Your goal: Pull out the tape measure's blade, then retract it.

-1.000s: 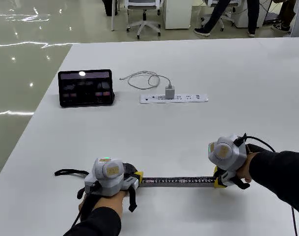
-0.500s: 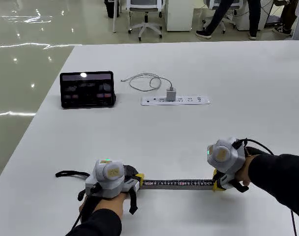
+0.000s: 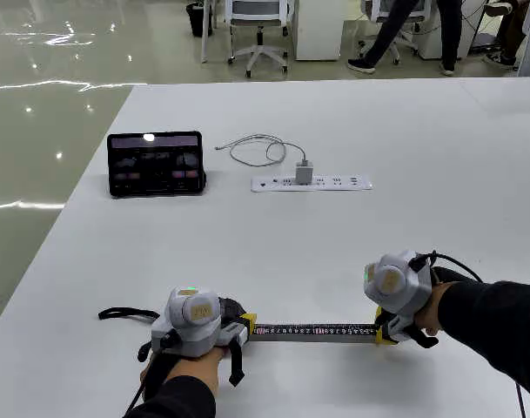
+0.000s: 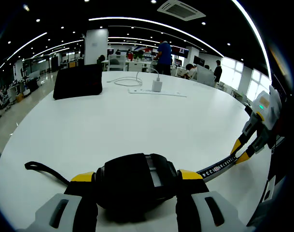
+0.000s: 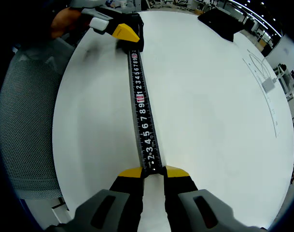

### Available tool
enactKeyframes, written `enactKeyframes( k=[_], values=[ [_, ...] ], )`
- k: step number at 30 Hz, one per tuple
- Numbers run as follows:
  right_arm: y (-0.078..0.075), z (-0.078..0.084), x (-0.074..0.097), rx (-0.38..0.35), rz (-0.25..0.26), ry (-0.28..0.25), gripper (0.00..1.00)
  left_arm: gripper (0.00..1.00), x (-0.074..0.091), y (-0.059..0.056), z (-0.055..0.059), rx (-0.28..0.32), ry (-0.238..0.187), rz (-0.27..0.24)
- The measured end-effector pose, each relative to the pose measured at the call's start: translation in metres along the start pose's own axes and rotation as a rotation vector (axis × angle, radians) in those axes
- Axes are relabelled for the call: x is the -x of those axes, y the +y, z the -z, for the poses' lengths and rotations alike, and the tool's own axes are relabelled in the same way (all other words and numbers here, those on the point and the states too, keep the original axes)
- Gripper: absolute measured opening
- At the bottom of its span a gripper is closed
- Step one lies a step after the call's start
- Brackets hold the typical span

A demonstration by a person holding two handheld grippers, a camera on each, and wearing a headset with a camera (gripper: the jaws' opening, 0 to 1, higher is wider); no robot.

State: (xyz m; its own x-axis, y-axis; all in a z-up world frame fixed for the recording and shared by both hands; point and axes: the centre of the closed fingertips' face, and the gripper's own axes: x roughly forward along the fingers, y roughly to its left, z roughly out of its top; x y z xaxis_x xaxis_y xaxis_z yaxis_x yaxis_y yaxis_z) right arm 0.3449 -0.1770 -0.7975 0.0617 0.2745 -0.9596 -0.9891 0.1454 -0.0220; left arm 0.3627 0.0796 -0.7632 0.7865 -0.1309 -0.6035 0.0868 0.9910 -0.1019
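White bench [image 3: 334, 244], wide, with glossy floor off its left edge. Left tongs [image 4: 136, 180] at the near left of the bench, narrow, the yellow-tipped jaws clamped on either side of the black tape measure [image 4: 133, 170], which sits low between them at the bench surface. A black wrist strap [image 3: 121, 311] trails from it to the left, lying flat on the bench. Blade [image 3: 312, 330] drawn out to the right in a straight line from the tape measure to the right tongs [image 5: 153, 172]; cannot tell whether it touches the bench or runs just above it. Right tongs at the near right, nearly closed, pinching the free end of the blade between their yellow tips. In the right gripper view, pale numbers on the dark blade climb away from the jaws, with a red mark further along, and the left tongs sit at the blade's far end. A dark sleeve [image 3: 499, 322] covers the arm behind the right tongs. Far left of the bench: a dark tablet [image 3: 156, 163], propped up, screen dim. To its right, apart from it, a white power strip [image 3: 312, 183] lies flat with a small white charger [image 3: 304, 171] plugged in. A white cable [image 3: 251, 146] loops from the charger toward the tablet's side, its loose end short of the tablet. Beyond the far edge, an office chair [image 3: 256, 22] and the legs of people standing.
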Motion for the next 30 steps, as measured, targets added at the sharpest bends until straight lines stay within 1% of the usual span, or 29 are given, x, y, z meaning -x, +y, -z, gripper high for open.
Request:
enactKeyframes(
  k=[7, 13, 22, 30],
  values=[
    [0.000, -0.004, -0.001, -0.002, 0.000, -0.005, 0.12, 0.62, 0.000, 0.000, 0.000, 0.000, 0.000, 0.000],
    [0.000, -0.010, -0.002, -0.001, 0.000, -0.020, 0.12, 0.62, 0.000, 0.000, 0.000, 0.001, 0.002, 0.001],
    [0.000, -0.015, -0.003, -0.005, -0.003, -0.033, 0.11, 0.62, 0.000, 0.000, 0.000, 0.001, 0.003, 0.001],
    [0.002, -0.020, -0.005, 0.013, -0.008, -0.051, 0.11, 0.62, 0.000, 0.000, 0.000, 0.001, 0.003, 0.000]
  ],
)
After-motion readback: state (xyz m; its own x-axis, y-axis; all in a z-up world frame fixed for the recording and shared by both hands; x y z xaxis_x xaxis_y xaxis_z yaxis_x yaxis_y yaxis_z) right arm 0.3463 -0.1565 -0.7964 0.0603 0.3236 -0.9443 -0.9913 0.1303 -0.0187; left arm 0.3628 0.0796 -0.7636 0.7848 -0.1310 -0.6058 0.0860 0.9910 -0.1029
